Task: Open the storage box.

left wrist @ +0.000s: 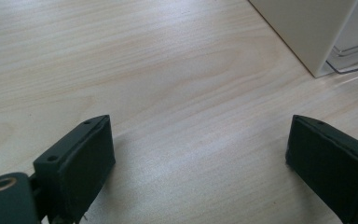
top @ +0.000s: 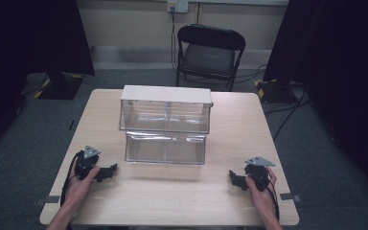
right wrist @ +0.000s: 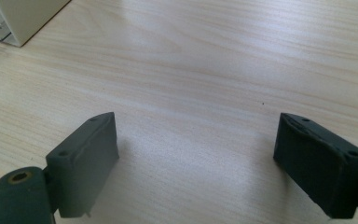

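Observation:
A clear plastic drawer unit [top: 166, 117] with a white top stands at the middle of the light wooden table [top: 172, 196]; its lower drawer [top: 165, 148] is pulled out toward me. My left gripper [top: 109, 171] rests at the table's front left, held by a hand, open with nothing between its jaws [left wrist: 198, 154]. My right gripper [top: 235, 178] rests at the front right, also open and empty [right wrist: 196, 154]. A white corner of the unit [left wrist: 307, 32] shows in the left gripper view, and another corner [right wrist: 23, 18] in the right gripper view.
A black folding chair [top: 210, 55] stands beyond the table's far edge. Dark curtains hang at both sides, and cables run across the grey floor [top: 287, 110] at the right. Bare wood lies between the two grippers.

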`<state>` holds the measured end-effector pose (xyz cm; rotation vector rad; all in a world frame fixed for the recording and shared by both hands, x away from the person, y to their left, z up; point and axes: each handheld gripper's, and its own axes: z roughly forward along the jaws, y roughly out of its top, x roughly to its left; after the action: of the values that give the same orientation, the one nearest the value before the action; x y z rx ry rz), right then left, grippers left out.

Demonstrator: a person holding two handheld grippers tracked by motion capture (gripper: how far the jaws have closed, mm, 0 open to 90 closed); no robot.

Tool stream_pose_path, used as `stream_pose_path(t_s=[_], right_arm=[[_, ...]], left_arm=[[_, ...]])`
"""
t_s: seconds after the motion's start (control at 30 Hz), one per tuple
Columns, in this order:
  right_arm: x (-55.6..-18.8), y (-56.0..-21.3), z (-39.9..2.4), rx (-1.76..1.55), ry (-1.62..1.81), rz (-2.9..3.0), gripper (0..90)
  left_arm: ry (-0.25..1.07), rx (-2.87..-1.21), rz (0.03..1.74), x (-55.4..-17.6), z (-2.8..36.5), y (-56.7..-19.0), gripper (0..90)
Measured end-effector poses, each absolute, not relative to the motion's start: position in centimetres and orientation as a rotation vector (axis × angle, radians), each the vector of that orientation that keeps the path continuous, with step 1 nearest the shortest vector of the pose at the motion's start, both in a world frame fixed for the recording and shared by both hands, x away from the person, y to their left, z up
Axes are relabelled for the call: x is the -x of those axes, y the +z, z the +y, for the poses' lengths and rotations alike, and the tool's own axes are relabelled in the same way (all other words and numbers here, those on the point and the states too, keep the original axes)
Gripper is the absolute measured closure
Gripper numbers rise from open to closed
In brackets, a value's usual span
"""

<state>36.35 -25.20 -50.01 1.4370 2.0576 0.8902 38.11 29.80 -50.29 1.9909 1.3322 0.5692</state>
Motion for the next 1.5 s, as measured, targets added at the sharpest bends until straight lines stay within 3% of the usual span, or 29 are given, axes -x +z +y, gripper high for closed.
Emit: stream_pose_path(t_s=[0.4, 0.47, 1.13, 1.5], right_arm=[[-36.4, -50.0, -25.2, -1.437, 0.890, 2.059, 12.9], [-36.4, -50.0, -25.2, -1.437, 0.890, 2.059, 12.9], [-36.4, -50.0, -25.2, -1.437, 0.890, 2.059, 12.9], [-36.4, -50.0, -25.2, -1.437, 0.890, 2.057, 12.9]], left_arm=[[0.578, -1.980, 1.347, -38.0, 29.7, -50.2, 8.6], [0.600, -1.978, 1.353, -37.8, 29.8, -50.0, 17.3], [0.543, -1.914, 1.236, -36.9, 28.6, -48.1, 16.7], [0.528, -1.964, 1.152, -36.5, 27.1, -47.9, 16.7]])
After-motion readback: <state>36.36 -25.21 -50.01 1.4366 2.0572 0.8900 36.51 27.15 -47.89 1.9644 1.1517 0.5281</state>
